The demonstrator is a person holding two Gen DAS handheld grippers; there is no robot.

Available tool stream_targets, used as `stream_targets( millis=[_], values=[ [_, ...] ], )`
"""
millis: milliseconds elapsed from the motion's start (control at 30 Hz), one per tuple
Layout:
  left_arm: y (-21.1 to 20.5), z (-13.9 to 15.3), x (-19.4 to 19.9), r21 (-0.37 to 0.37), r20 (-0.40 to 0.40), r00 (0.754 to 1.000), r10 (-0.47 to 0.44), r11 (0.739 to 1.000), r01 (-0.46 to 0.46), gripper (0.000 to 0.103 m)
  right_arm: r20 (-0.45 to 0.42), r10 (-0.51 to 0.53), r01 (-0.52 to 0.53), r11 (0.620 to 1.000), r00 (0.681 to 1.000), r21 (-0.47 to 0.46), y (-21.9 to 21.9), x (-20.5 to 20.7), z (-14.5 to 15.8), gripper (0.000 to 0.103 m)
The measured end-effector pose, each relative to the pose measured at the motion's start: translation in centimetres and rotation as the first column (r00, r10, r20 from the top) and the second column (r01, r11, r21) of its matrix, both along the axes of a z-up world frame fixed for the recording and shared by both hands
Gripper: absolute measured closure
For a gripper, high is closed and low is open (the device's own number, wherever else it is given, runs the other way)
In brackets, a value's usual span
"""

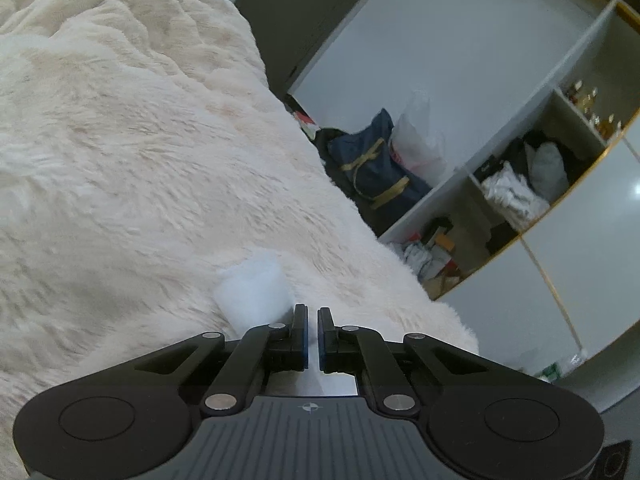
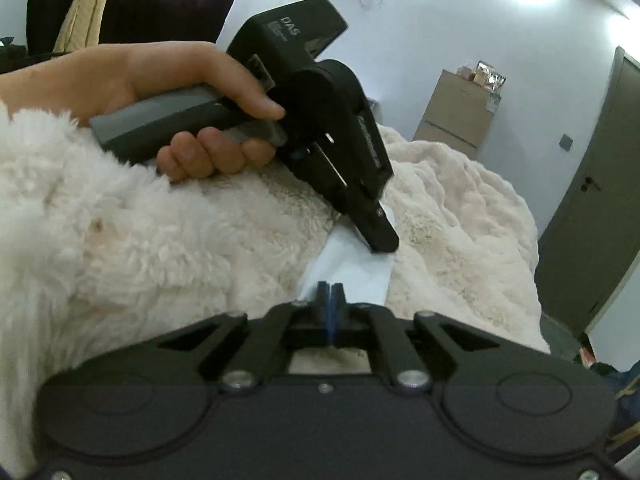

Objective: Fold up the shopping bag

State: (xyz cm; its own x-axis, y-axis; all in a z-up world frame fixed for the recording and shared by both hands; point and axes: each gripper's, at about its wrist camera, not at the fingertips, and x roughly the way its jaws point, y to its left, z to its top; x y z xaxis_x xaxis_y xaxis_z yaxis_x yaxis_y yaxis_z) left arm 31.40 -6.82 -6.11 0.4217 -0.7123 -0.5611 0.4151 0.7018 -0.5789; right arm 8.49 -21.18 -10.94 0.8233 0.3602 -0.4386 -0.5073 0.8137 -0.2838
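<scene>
The shopping bag (image 2: 352, 264) is a white plastic strip folded flat on a cream fur blanket (image 2: 460, 208). My right gripper (image 2: 330, 292) is shut on the strip's near end. A bare hand (image 2: 192, 80) holds my left gripper (image 2: 382, 240) nose-down from the upper left, its tips resting on the far part of the strip. In the left wrist view my left gripper (image 1: 313, 314) has its fingers drawn together with only a thin slit between them. The bag (image 1: 252, 292) bulges just left of them and continues under the gripper body. Whether they pinch it is hidden.
The fur blanket (image 1: 120, 160) covers the whole bed and drops off at its right edge. Beyond it stand open shelves (image 1: 520, 184) full of clothes, a dark blue bag (image 1: 372, 164) and a white plastic bag (image 1: 420, 136) on the floor. A door (image 2: 592, 220) and cardboard boxes (image 2: 460, 112) are further back.
</scene>
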Motion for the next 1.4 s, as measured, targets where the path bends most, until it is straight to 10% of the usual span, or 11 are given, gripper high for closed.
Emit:
stream_targets(
  millis=[267,400,500,667,967,1200,1400],
  values=[
    [0.3,-0.2,0.3,0.006,0.002,1.000,0.016,1.000,-0.016,0.100,-0.094,0.083,-0.084,0.996,0.992,-0.007,-2.9,-1.0,1.4,0.101],
    [0.0,-0.2,0.3,0.027,0.009,1.000,0.020,0.999,-0.020,0.100,-0.154,0.132,-0.098,0.972,0.979,0.213,-7.1,-1.5,3.6,0.091],
    [0.0,-0.1,0.3,0.031,0.011,1.000,0.020,0.999,-0.020,0.100,-0.186,0.119,0.005,0.829,0.975,0.559,-12.6,1.0,4.5,0.085],
    [0.1,-0.2,0.4,0.032,0.011,1.000,0.019,0.999,-0.019,0.100,-0.315,0.114,0.176,0.632,0.942,0.755,-16.1,4.8,2.6,0.070],
    [1.0,-1.0,0.7,0.016,0.001,1.000,0.027,1.000,-0.027,0.100,-0.519,0.479,0.335,0.419,0.707,0.844,-15.3,13.5,-4.0,0.054],
    [1.5,-1.1,0.5,0.020,0.010,1.000,0.028,0.999,-0.029,0.100,-0.560,0.534,0.295,0.502,0.634,0.813,-13.1,16.8,-3.4,0.065],
    [2.1,-1.0,-0.2,0.003,0.038,0.999,0.026,1.000,-0.026,0.100,-0.526,0.516,0.292,0.468,0.676,0.834,-14.1,14.7,-3.5,0.083]
  ],
)
